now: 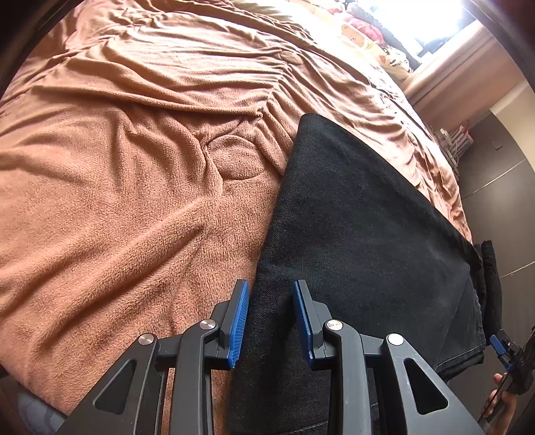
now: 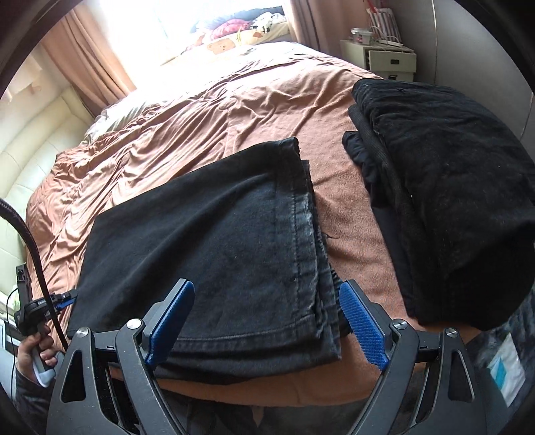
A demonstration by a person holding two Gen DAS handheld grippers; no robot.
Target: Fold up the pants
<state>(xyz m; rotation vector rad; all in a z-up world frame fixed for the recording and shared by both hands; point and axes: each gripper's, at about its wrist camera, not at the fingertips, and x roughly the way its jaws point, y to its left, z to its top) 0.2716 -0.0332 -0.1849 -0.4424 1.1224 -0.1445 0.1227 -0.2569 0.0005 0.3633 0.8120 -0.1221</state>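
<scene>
A pair of black jeans lies folded flat on the brown fleece blanket. My left gripper hovers over the jeans' left edge. Its blue pads stand a little apart and no cloth is pinched between them. In the right wrist view the same jeans fill the middle, hems toward the right. My right gripper stands wide open above their near edge, one pad on each side and touching nothing. The left gripper, held by a hand, sits at the jeans' left corner. The right gripper shows at the jeans' far end.
A stack of folded black garments rests on the bed to the right of the jeans. Pillows and soft toys lie at the head by the bright window. A white bedside unit stands beyond the bed. A black cable hangs at left.
</scene>
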